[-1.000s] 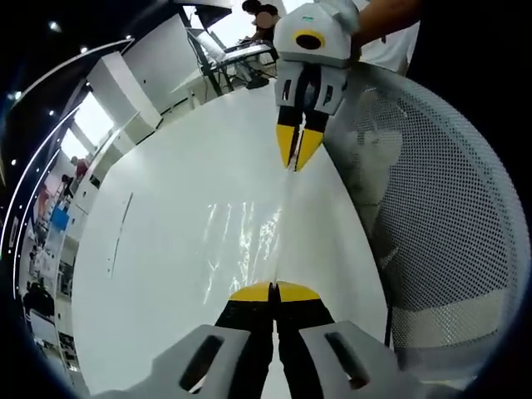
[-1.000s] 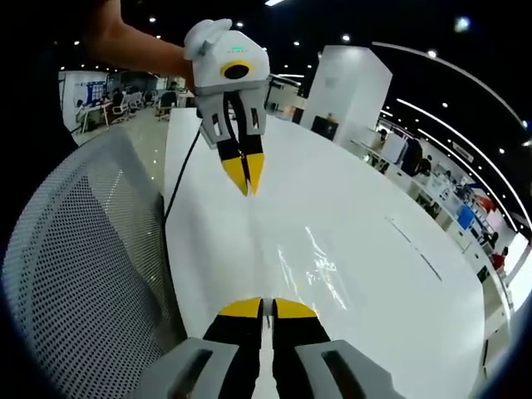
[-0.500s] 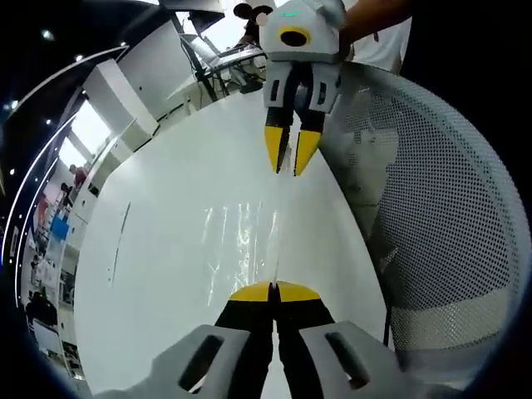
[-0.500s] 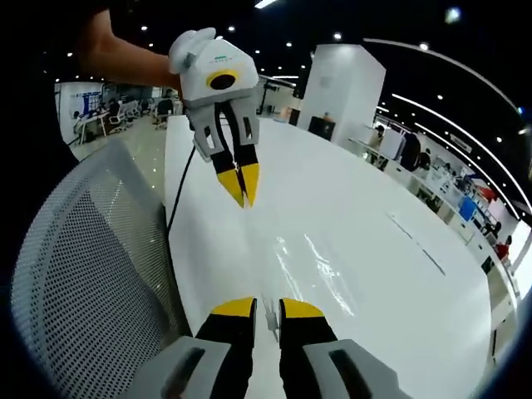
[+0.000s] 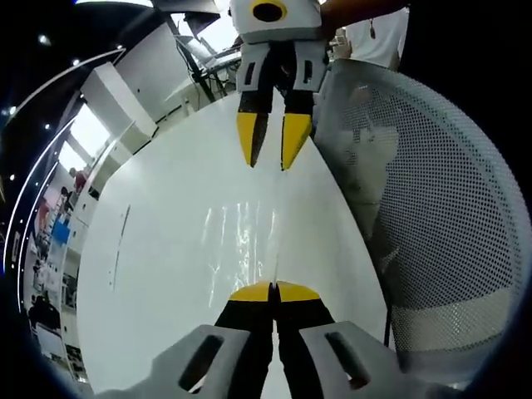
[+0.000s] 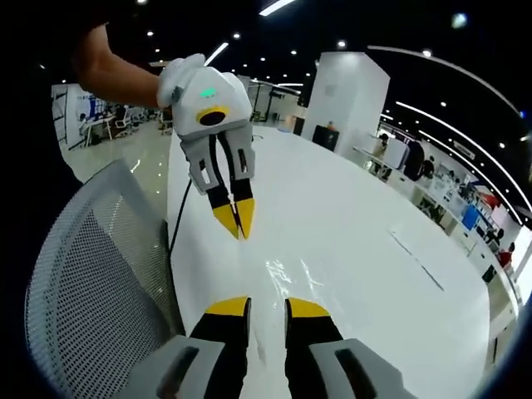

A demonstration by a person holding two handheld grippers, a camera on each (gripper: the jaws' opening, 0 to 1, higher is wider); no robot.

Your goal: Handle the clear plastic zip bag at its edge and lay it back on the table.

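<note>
The clear plastic zip bag (image 5: 243,239) lies flat on the white table (image 5: 150,249) and shows as faint glints. In the left gripper view its near edge runs into my left gripper (image 5: 273,288), whose jaws are shut on that edge. Beyond the bag's far end my right gripper (image 5: 268,155) hangs open above the table, with nothing between its jaws. In the right gripper view the right gripper (image 6: 266,306) stands open at the bottom, and the bag (image 6: 287,273) lies just ahead of it. The left gripper (image 6: 235,221) is shut at the bag's far edge.
A grey mesh chair back (image 5: 432,208) stands against the table's edge beside both grippers, seen too as the mesh chair (image 6: 91,274). A dark cable (image 6: 174,237) runs along that table edge. The person's arm (image 6: 116,66) holds the left gripper. Office desks and people are far behind.
My right gripper has opened, let go of the bag's edge and drawn up and away. The left gripper stays shut on the other end.
</note>
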